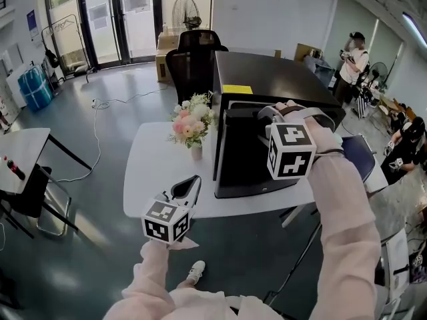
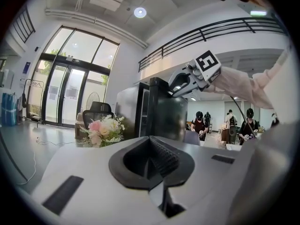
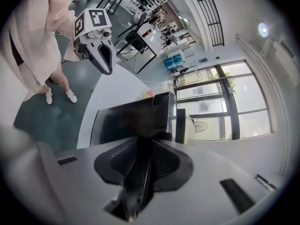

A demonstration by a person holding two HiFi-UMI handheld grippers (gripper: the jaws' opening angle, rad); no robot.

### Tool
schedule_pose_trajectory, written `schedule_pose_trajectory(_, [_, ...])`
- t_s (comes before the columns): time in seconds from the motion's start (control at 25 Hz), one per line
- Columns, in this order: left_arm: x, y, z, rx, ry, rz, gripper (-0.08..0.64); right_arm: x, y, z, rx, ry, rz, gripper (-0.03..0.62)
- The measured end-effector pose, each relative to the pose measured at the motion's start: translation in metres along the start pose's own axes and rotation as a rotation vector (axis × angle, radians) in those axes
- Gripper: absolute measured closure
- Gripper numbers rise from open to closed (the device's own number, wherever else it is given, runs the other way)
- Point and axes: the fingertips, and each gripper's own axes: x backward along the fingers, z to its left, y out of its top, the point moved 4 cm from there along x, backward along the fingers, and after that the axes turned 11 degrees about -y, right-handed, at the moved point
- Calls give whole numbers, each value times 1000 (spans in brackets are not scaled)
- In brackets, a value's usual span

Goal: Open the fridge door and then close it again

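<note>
Two claws: right claw [image 1: 261, 114] grips the glossy door [image 1: 243, 159] of the boxy black fridge [image 1: 267, 75] on the rounded white tabletop [image 1: 150, 172]; left claw [image 1: 190, 187], pinched together, empty, hovers near-left.

The white table [image 1: 153, 172] bears a black fridge [image 1: 267, 79] toward three o'clock; a flower vase [image 1: 195, 153] stands at eleven. Both sit upright.

The setting is an open-plan office or lab hall. Indicators: a polished grey floor [image 1: 100, 259], tall glass doors [image 1: 123, 15], a white desk [image 1: 153, 172], a black office chair [image 1: 193, 65], a standing fan [image 1: 186, 11] and a cardboard box [image 1: 167, 52]. A mezzanine railing [image 2: 201, 35] runs below recessed ceiling lights [image 2: 139, 12]. Several people [image 1: 352, 62] work at further stations.
</note>
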Motion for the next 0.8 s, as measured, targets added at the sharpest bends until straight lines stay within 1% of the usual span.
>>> schedule_pose_trajectory(0.28, [-1, 5, 18, 1, 16, -11, 549, -18, 0, -10, 25, 4, 31, 488])
schedule_pose_trajectory(0.48, [-6, 7, 31, 1, 22, -13, 549, -35, -2, -18, 17, 2, 44, 488])
schedule_pose_trajectory(0.6, [-11, 8, 36, -1, 20, -15, 549, -38, -2, -20, 22, 18, 56, 483])
schedule_pose_trajectory(0.8, [-21, 12, 41, -8, 4, -12, 549, -41, -5, -20, 3, 2, 40, 483])
